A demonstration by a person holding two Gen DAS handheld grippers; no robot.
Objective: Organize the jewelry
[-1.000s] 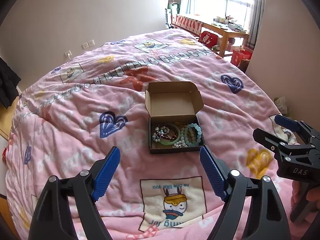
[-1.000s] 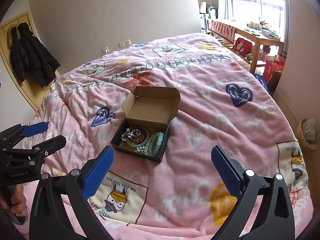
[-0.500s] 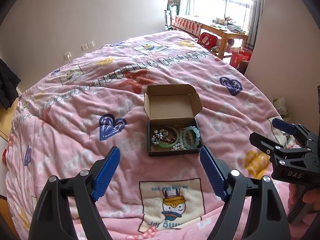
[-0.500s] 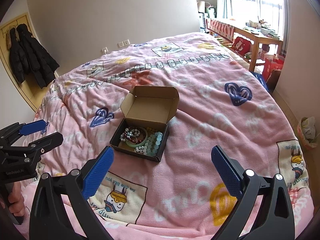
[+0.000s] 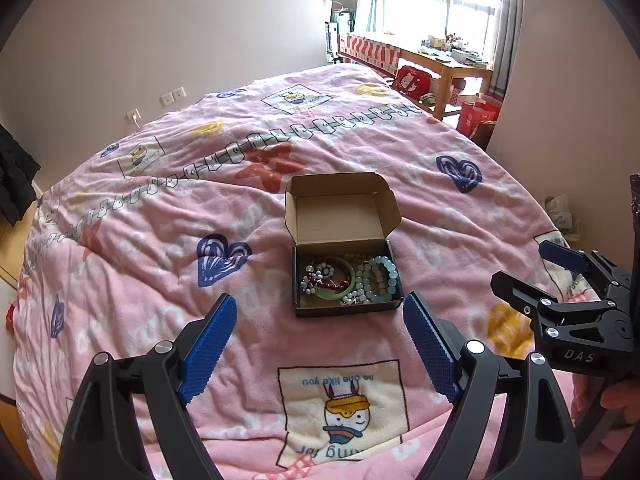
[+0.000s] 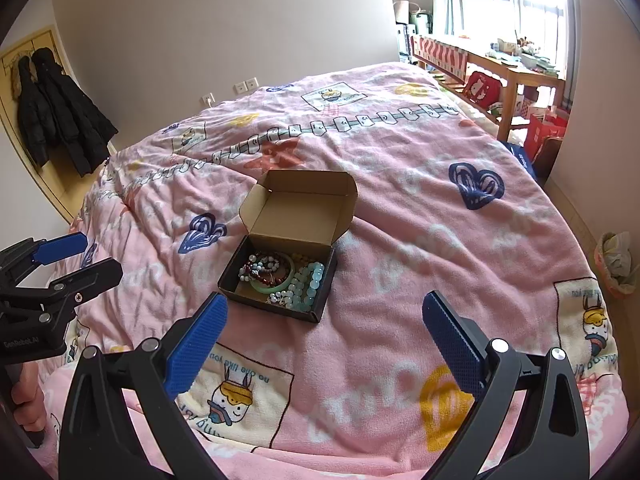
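A small cardboard box (image 5: 340, 216) with its lid open stands on the pink blanket; it also shows in the right wrist view (image 6: 298, 216). Inside lie a green bangle (image 5: 347, 289), pale blue bead bracelets (image 5: 382, 280) and a dark red bead string (image 6: 260, 270). My left gripper (image 5: 320, 344) is open and empty, just short of the box. My right gripper (image 6: 326, 344) is open and empty, nearer than the box and to its right. Each gripper shows in the other's view: the right (image 5: 560, 280), the left (image 6: 60, 256).
The pink printed blanket (image 5: 160, 240) covers the whole bed. A wooden desk (image 5: 448, 68) with clutter stands by the window at the back right. Dark coats (image 6: 56, 112) hang on the left wall. A bin (image 6: 616, 260) stands on the floor at the right.
Both grippers have drawn back and tilted slightly, so the box sits a little higher in each view. Both stay open. The box and jewelry have not moved.
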